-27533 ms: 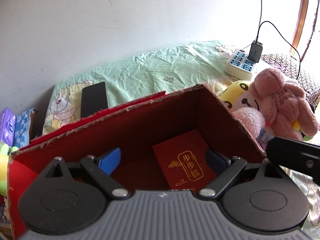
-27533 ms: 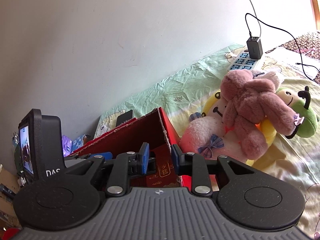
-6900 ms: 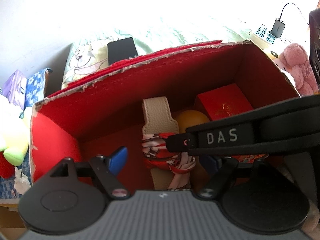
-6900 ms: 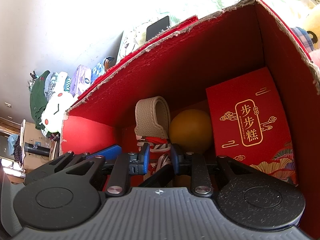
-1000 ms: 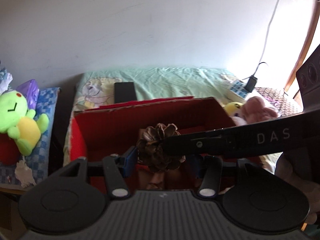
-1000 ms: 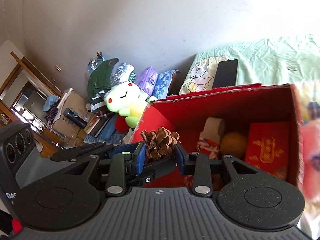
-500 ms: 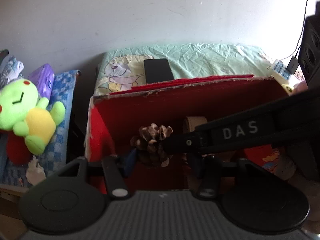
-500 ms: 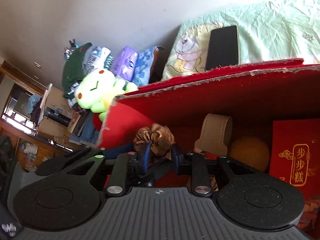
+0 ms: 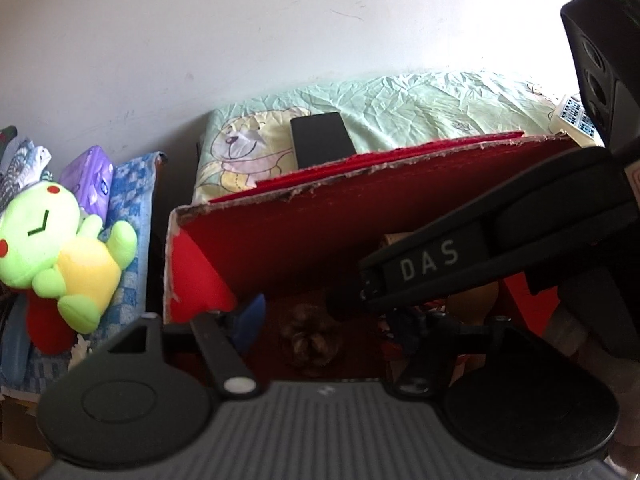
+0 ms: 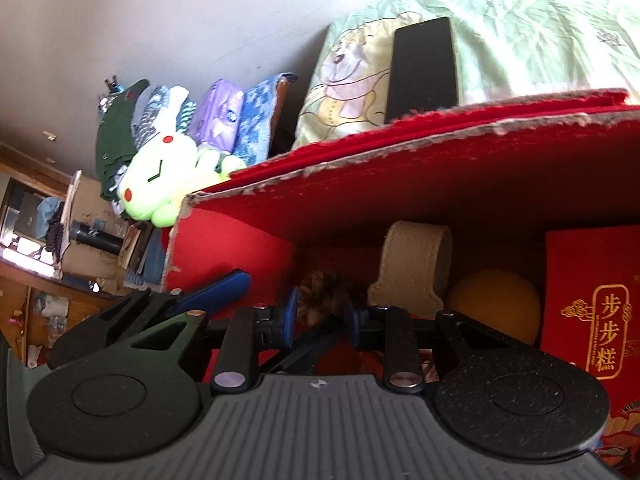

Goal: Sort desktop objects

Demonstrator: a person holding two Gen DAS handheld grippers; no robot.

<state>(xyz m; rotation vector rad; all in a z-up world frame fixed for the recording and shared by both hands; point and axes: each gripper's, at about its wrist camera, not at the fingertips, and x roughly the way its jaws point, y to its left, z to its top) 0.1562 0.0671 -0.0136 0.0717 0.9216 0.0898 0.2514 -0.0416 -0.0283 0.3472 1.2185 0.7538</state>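
Note:
A red cardboard box (image 9: 280,240) (image 10: 440,168) stands open in front of both grippers. A brown pine cone (image 9: 311,338) (image 10: 326,292) sits low inside it at the left. My right gripper (image 10: 320,318) reaches into the box and its jaws are around the cone; its arm crosses the left wrist view (image 9: 460,264). My left gripper (image 9: 332,320) is open and empty, just above the box's near edge. The box also holds a beige strap (image 10: 416,264), an orange ball (image 10: 496,304) and a red gift packet (image 10: 596,320).
A black phone (image 9: 322,140) (image 10: 424,68) lies on the green sheet behind the box. A green plush toy (image 9: 52,256) (image 10: 160,176) and folded cloths lie to the left. A power strip (image 9: 572,114) is at the far right.
The right gripper has lowered the pine cone from rim height down into the left part of the box. The left gripper has opened wider and both views have moved closer to the box.

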